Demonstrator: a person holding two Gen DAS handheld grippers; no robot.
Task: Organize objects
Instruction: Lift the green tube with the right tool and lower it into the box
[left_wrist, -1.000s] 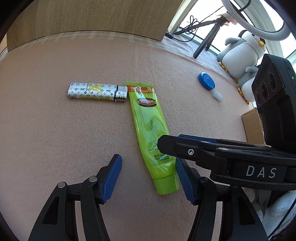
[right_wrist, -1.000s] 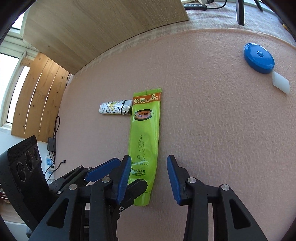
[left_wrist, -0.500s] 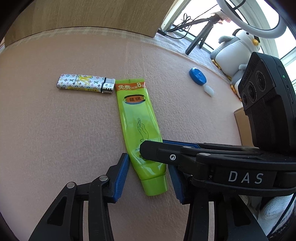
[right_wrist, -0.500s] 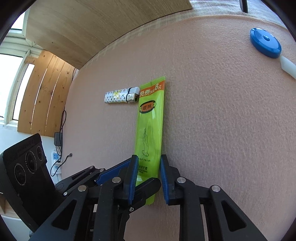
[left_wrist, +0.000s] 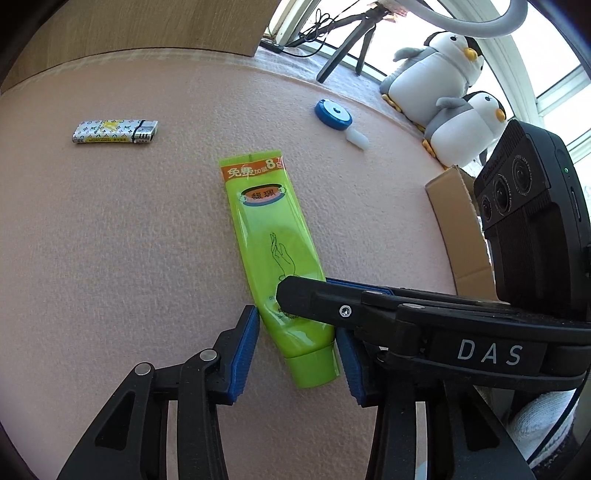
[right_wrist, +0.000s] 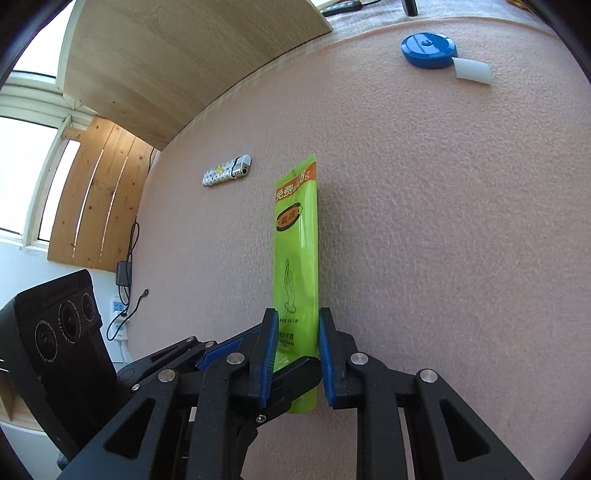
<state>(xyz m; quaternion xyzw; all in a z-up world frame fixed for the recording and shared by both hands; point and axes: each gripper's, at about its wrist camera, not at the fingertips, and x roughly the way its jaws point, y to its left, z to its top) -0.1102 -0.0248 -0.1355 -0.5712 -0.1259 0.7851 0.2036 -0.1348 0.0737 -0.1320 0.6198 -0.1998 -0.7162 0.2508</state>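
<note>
Right gripper (right_wrist: 295, 349): jaws pinching the cap end of the green tube (right_wrist: 296, 254).
Left gripper (left_wrist: 295, 349): jaws spread either side of the same end; the right gripper, marked "DAS", crosses in front of it.
Tube: on the pink table (left_wrist: 110, 240), label reads "8g", with a hand drawing.
Lighter (left_wrist: 115, 132): further left, well apart from the tube.
Blue disc (left_wrist: 332, 113): far right, a white piece just beside it.
Cardboard box (left_wrist: 458, 229): at the table's right edge.
Penguin toys (left_wrist: 436, 77): behind.

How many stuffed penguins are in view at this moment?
2. Both sit at the far right edge of the table by the window in the left wrist view: the larger penguin behind, the smaller penguin in front of it. The right wrist view shows none; more may be hidden.
</note>
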